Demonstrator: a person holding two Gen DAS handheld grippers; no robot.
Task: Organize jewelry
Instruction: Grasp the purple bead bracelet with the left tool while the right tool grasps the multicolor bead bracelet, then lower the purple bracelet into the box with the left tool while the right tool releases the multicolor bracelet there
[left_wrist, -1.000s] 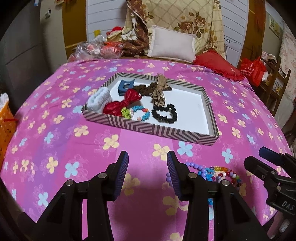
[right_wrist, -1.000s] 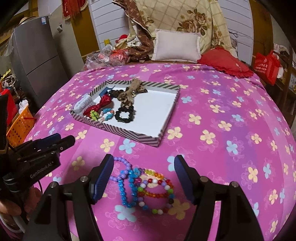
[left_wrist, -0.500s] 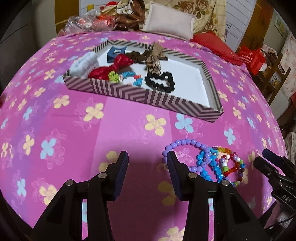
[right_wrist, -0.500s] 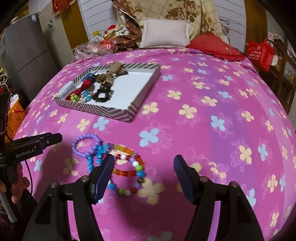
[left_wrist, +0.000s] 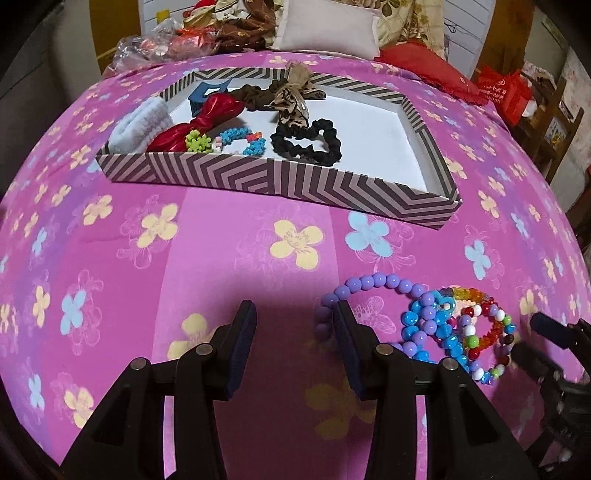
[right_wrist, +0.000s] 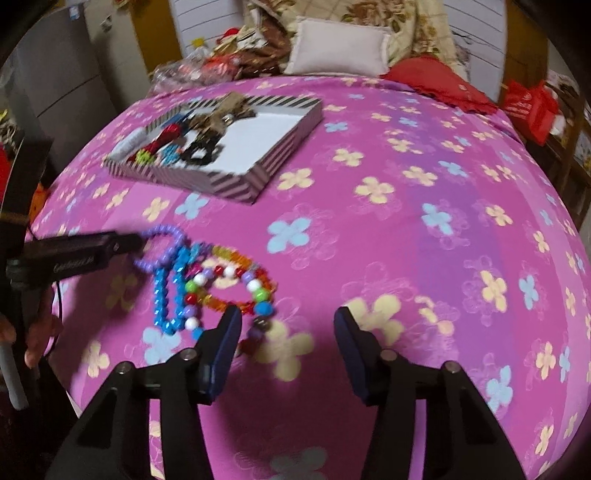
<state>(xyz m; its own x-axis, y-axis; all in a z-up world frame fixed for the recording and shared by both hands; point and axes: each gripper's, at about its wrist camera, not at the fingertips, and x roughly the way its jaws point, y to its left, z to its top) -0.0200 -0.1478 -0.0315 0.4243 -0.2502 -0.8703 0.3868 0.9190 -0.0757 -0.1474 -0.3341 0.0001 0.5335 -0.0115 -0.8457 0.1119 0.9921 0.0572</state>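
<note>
A striped tray (left_wrist: 280, 179) on the pink flowered bedspread holds a black scrunchie (left_wrist: 306, 142), a red bow (left_wrist: 199, 123), a leopard bow (left_wrist: 293, 96), a white scrunchie (left_wrist: 142, 125) and small colourful ties. It also shows in the right wrist view (right_wrist: 236, 184). Beaded bracelets lie in front of it: purple (left_wrist: 373, 282), blue (left_wrist: 428, 325) and multicoloured (left_wrist: 487, 332); the right wrist view shows them too (right_wrist: 207, 280). My left gripper (left_wrist: 293, 339) is open, just left of the purple beads. My right gripper (right_wrist: 288, 343) is open, just right of the bracelets.
Pillows (left_wrist: 328, 27) and a heap of clothes and bags (left_wrist: 192, 37) lie at the head of the bed. A red bag (right_wrist: 530, 107) and wooden furniture stand to the right. A grey cabinet (right_wrist: 62, 85) stands to the left.
Both grippers have moved down and closer to the bracelets. The right gripper has shifted to the right, so the bracelets now sit by its left finger.
</note>
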